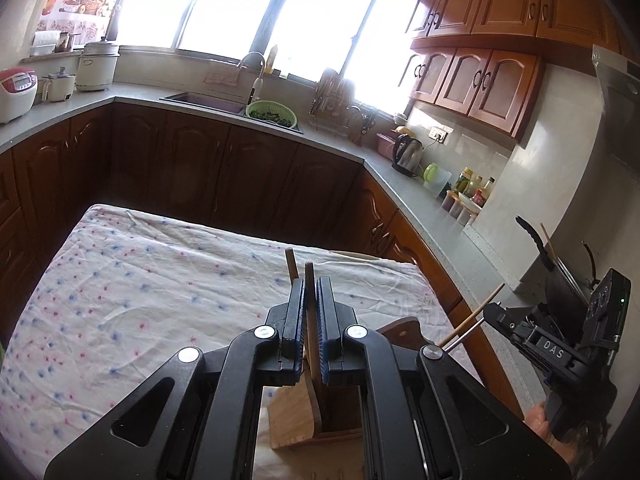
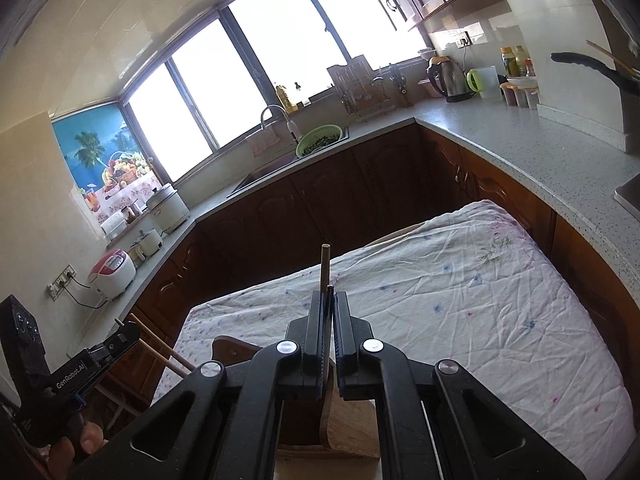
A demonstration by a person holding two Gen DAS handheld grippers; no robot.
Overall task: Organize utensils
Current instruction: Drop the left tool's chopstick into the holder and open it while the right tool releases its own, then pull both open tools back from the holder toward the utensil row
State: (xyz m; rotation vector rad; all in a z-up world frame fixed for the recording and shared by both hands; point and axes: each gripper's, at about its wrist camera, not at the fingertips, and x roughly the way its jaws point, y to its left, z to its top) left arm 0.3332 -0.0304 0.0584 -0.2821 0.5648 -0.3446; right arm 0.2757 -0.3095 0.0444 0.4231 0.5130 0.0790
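My left gripper [image 1: 310, 284] is shut on a wooden utensil [image 1: 311, 320], probably a pair of chopsticks, held over a wooden utensil holder [image 1: 296, 416] on the cloth-covered table [image 1: 140, 280]. My right gripper [image 2: 329, 300] is shut on a wooden chopstick [image 2: 325, 268] and a thin dark metal one beside it, also above the wooden holder [image 2: 352, 428]. The right gripper [image 1: 490, 314] shows in the left wrist view at the right with its sticks [image 1: 472, 320]. The left gripper [image 2: 128, 334] shows in the right wrist view at the lower left with its sticks [image 2: 160, 352].
A wooden chair back [image 1: 404, 330] stands by the table's near right side. Another wooden utensil [image 1: 354, 255] lies at the table's far edge. Kitchen counters [image 1: 432, 208] with a kettle [image 1: 408, 154], bottles and a sink [image 1: 204, 100] run around the room.
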